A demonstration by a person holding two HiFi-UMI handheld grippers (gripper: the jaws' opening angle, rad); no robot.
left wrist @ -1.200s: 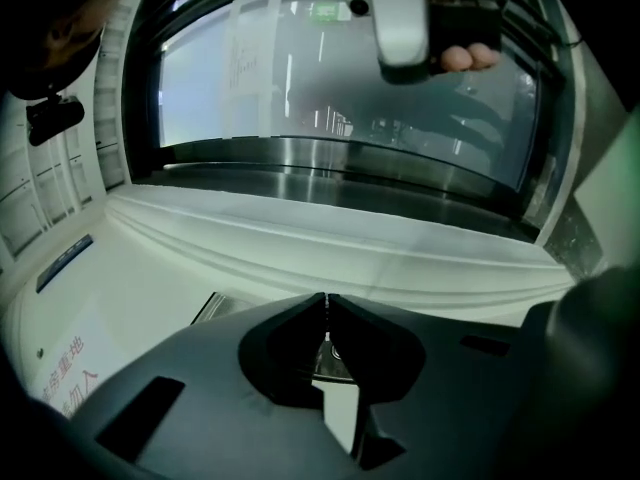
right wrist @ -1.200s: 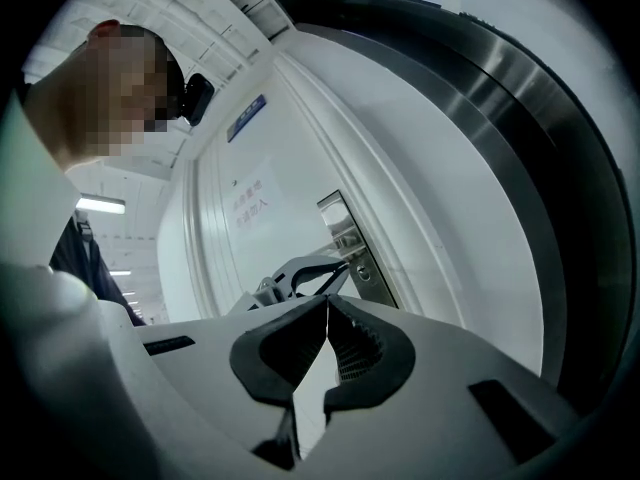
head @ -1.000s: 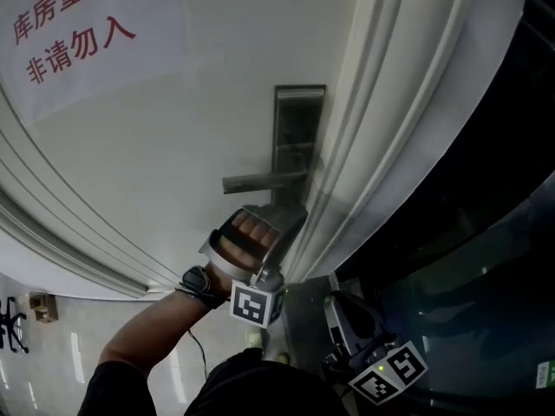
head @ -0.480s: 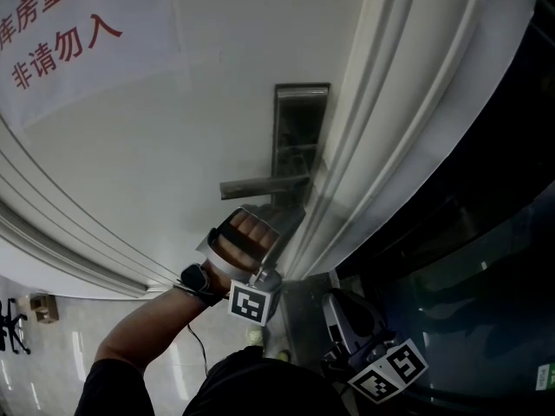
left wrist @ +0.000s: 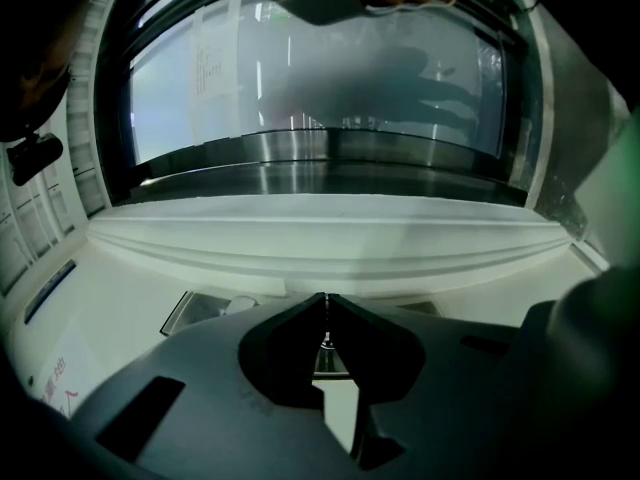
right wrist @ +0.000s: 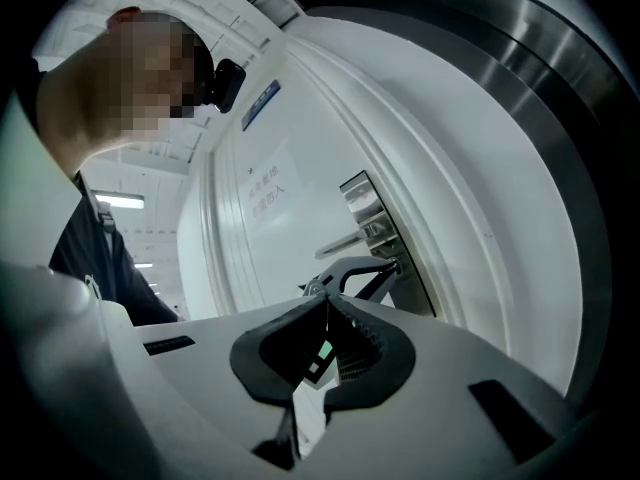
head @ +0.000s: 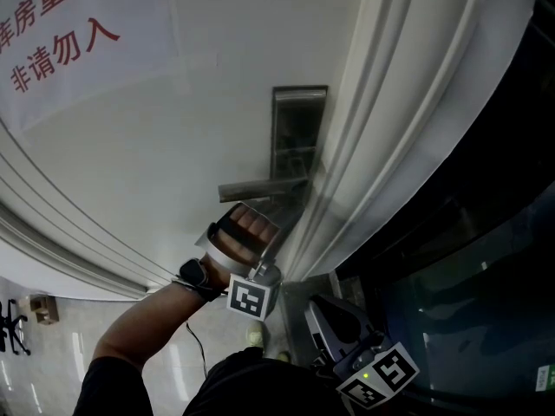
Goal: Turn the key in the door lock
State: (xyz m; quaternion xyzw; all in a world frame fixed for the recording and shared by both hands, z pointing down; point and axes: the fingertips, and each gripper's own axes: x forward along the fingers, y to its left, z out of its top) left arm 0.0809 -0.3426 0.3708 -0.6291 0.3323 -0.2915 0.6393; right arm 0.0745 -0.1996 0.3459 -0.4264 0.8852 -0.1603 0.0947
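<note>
A steel lock plate (head: 297,120) with a lever handle (head: 260,187) sits near the edge of a white door (head: 173,146). My left gripper (head: 276,213), held in a hand, is pressed up to the plate just below the handle. In the left gripper view its jaws (left wrist: 325,303) are shut, with a small metal key (left wrist: 326,342) showing between them and the lock plate (left wrist: 195,311) behind. My right gripper (head: 323,315) hangs low at the right, away from the door. Its jaws (right wrist: 326,303) are shut on nothing, and past them I see the left gripper (right wrist: 350,271) at the lock plate (right wrist: 362,203).
A paper sign with red characters (head: 61,42) is stuck on the door at upper left. The moulded white door frame (head: 390,102) runs along the right of the lock. Beyond it is a dark glass panel (head: 486,258). Tiled floor (head: 52,354) shows at lower left.
The left hand and gripper have shifted slightly left and turned a little at the lock. The right gripper has sunk slightly lower and to the left.
</note>
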